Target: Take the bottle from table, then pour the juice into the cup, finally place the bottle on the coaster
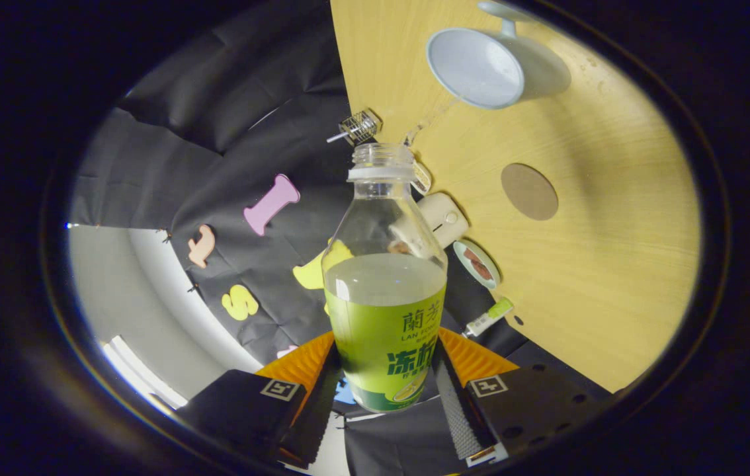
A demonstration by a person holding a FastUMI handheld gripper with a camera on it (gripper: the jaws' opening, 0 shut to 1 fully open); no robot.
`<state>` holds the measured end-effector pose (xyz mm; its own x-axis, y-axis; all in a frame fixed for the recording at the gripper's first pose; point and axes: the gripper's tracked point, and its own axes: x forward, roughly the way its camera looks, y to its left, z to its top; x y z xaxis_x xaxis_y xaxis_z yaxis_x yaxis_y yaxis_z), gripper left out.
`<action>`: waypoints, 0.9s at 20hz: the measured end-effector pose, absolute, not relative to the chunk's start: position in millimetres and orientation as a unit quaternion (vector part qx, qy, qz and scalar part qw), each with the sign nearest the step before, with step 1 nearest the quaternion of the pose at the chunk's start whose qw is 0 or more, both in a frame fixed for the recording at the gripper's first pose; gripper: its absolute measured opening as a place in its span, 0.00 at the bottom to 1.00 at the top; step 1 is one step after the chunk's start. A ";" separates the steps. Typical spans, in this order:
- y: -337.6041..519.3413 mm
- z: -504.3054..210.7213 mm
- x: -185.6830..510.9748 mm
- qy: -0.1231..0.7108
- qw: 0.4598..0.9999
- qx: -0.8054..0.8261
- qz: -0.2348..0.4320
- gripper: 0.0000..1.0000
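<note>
Green label wraps the lower half of one clear plastic bottle [385, 291], which sits gripped between the two fingers of the gripper [385, 390], both ribbed pads pressing its sides. The bottle has no cap on its threaded neck, and pale juice fills it to roughly the top of the label. On the label the Latin letters "LAN FONG" can be read beneath two larger characters; the bigger dark green characters lower down are partly cut off by the curve of the bottle. Each finger [461, 403] carries one square black-and-white marker on its outer block, two markers in all, and orange ribbing shows behind the pads. The whole scene appears rolled sideways, so the wooden desk [613, 218] rises beyond the bottle like a wall. One pale mug [494, 66] with a handle stands on the desk near its far corner, its open mouth facing the camera and looking empty. One round brown coaster [529, 192] lies flat on the wood, well apart from the mug and nearer the desk's middle. Along the desk's edge, just beyond the bottle's neck, sit one small wire cage [360, 126], one cream box-shaped device [444, 218], one small round dish [476, 264] holding something brown, and one white tube with a green cap [489, 317].
</note>
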<state>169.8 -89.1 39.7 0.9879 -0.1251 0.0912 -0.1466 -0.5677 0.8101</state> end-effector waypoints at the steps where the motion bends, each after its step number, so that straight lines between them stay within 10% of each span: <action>1: -89.3 42.4 167.9 -0.077 0.456 0.886 0.014 0.78; 18: -111.6 63.9 147.1 -0.108 0.432 0.894 0.037 0.78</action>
<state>147.1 -111.6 63.9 0.9740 -0.1612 0.1591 -0.2248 -0.6029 0.7655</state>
